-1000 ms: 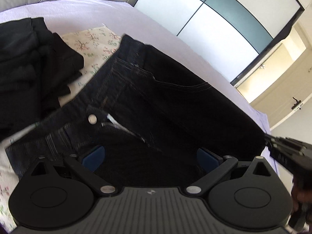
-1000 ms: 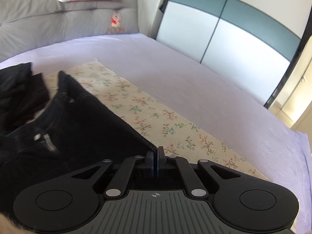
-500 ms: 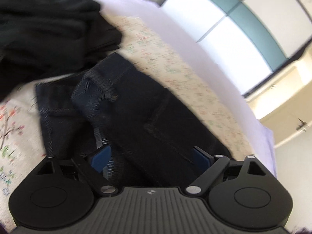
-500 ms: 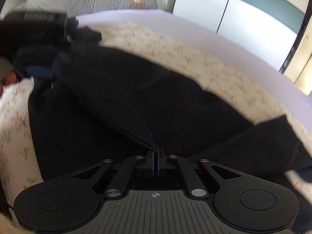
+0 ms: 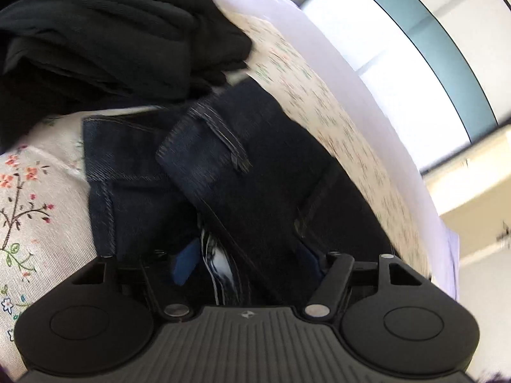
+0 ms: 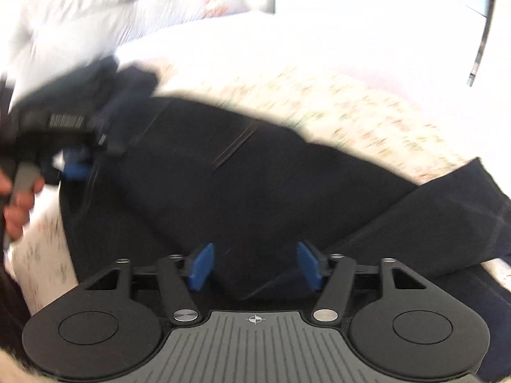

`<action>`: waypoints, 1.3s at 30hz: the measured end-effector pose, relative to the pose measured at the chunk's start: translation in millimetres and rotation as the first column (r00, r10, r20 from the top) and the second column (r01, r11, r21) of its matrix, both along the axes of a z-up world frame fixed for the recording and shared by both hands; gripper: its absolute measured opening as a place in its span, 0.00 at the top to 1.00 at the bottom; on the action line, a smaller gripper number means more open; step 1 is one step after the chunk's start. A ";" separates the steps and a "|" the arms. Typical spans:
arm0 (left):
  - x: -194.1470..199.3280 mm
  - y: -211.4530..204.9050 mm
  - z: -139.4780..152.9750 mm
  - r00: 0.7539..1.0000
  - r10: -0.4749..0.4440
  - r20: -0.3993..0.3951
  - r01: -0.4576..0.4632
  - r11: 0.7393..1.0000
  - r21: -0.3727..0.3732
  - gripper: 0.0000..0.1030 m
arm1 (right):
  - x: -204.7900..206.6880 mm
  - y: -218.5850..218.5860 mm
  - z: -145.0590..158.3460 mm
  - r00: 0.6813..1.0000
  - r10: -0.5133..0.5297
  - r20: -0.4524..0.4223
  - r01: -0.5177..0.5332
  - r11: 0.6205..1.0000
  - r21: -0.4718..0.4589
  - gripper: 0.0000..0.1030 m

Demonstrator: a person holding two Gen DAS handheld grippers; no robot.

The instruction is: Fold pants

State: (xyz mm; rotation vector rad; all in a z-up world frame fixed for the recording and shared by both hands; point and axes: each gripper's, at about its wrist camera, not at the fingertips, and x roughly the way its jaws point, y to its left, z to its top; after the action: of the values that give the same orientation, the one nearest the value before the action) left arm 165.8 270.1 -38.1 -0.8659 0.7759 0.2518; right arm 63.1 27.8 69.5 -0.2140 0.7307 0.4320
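On the floral cloth (image 5: 28,210) that covers the bed, the jeans (image 5: 268,188) lie spread as a dark mass. In the left wrist view the waistband end is nearest, one flap with a belt loop (image 5: 223,137) turned over the layer beneath, striped pocket lining showing just under it. The cloth's bare flowered part runs along the left edge of the jeans, and a narrower strip runs along the right edge.

The left gripper (image 5: 246,261) has its jaws spread wide, one blue pad (image 5: 183,263) on each side of the folded-over denim. Fabric sits between the fingers, but they do not pinch it. Whether the pads touch the cloth cannot be told.

Past the waistband, toward the far left corner, a heap of black clothes (image 5: 105,28) rests on the cloth, its lower edge just beside the jeans. Lilac sheet (image 5: 306,28) shows beyond the cloth's far edge, and a wardrobe (image 5: 424,48) behind that.

In the blurred right wrist view the right gripper (image 6: 254,266) is likewise released, its blue pads (image 6: 201,266) well apart over the jeans (image 6: 255,185). A leg (image 6: 447,223) lies folded across at the right. The left gripper (image 6: 76,162) shows at the far left, held in the person's hand (image 6: 17,207).
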 end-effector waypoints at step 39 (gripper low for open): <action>-25.1 -10.1 48.2 0.937 0.217 0.274 -0.261 0.955 0.139 0.42 | 82.0 -191.3 69.9 0.660 -0.685 0.308 0.713 0.701 0.032 1.00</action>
State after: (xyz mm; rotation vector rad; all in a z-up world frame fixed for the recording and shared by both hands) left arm 140.7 260.0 10.1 -0.8076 0.3993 0.4097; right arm 145.1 -163.5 139.4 -0.0635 0.4784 -0.3845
